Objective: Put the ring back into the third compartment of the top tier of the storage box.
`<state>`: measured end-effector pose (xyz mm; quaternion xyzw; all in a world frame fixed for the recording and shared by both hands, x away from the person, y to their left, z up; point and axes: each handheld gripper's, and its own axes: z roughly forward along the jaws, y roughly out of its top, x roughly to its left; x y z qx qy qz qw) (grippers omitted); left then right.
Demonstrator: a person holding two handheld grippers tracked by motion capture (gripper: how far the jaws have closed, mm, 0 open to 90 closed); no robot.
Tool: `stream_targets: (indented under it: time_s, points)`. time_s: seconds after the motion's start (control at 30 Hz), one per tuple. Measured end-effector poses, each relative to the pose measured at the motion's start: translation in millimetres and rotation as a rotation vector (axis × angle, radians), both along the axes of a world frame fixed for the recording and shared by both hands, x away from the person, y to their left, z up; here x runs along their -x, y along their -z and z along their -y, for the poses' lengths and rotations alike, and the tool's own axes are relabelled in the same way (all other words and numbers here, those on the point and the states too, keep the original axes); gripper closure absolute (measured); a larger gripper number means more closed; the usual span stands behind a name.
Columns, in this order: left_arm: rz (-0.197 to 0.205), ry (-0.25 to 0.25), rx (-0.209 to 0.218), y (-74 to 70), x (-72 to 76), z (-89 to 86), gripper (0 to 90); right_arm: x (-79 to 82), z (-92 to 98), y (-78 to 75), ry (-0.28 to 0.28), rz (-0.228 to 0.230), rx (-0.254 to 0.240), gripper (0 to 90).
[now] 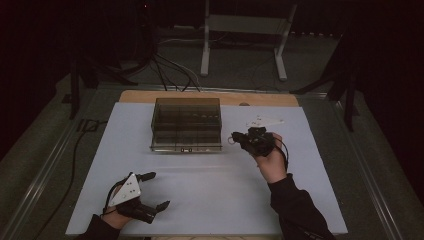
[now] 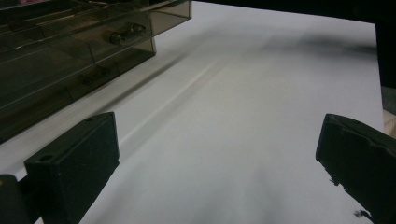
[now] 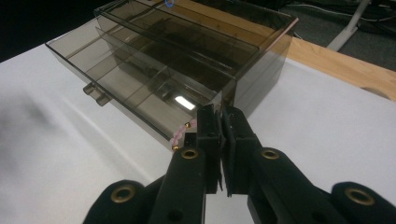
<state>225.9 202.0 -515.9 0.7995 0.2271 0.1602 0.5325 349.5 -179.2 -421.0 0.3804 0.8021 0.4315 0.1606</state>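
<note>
The right gripper (image 3: 219, 140) has its jaws pressed together on a small pink beaded thing (image 3: 180, 135), just ahead of them at the near corner of the smoky drawer box (image 3: 177, 70). The step looks like carrying the beads to the open drawer. Next: lift over the drawer's front wall, then release. The left gripper (image 1: 150, 192) rests aside, jaws spread, nothing between them.

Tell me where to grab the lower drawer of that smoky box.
Grip the small handle jutting from the drawer front, coming level from the person's side, a jaw each side. It alone protrudes; the walls are flat and smooth. The open left gripper is free; the right gripper pinches a pink bead string.
</note>
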Motion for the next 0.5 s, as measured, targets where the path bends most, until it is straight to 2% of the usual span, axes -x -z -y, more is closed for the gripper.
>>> stream_targets:
  time_s: [0.5]
  points:
    - [-0.002,0.001,-0.001,0.1,0.4,0.0,0.6,-7.5,-16.9,-4.0,-0.023,-0.002,-0.008,86.7]
